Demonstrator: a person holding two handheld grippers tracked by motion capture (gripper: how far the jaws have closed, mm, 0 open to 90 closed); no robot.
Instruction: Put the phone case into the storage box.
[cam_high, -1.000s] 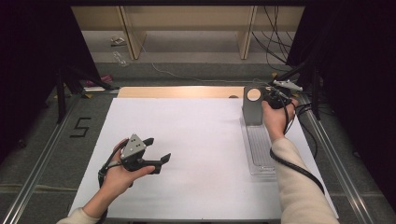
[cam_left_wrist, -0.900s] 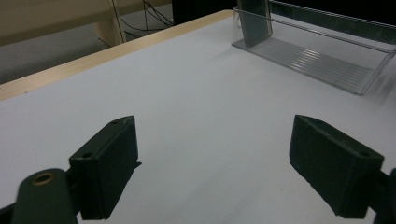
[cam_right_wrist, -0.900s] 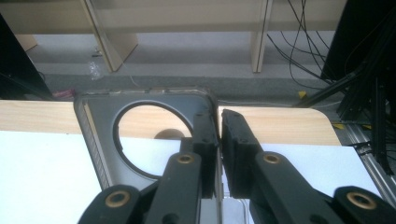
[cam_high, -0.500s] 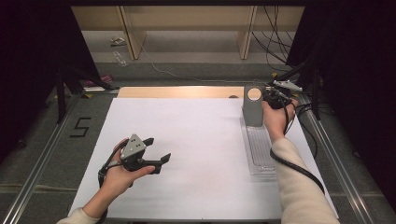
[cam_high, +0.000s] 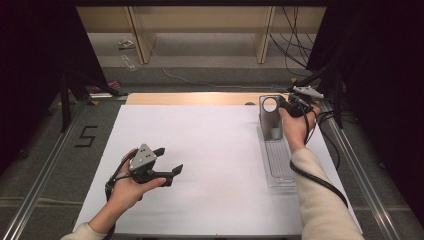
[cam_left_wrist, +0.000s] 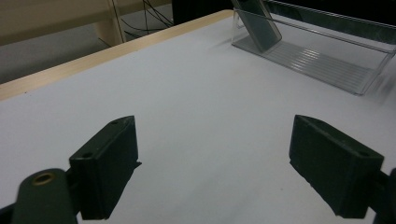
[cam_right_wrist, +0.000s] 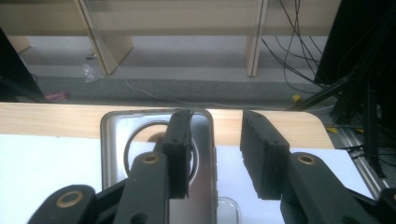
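Letting go of metal plate (cam_high: 270, 117) stood in clear tray (cam_high: 278, 165): right gripper (cam_right_wrist: 215, 154) jaws just been opening, pads off it; left gripper (cam_high: 167, 161) wide, empty; next, back right clear

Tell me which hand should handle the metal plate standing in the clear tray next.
Right. The right gripper is already at the metal plate in the clear tray, its jaws just opened off the edge. The left gripper hangs open over bare table, far away.

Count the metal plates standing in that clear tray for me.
1: a silver metal plate with a round hole stands at the far end of the clear plastic ribbed tray, beside the right gripper.
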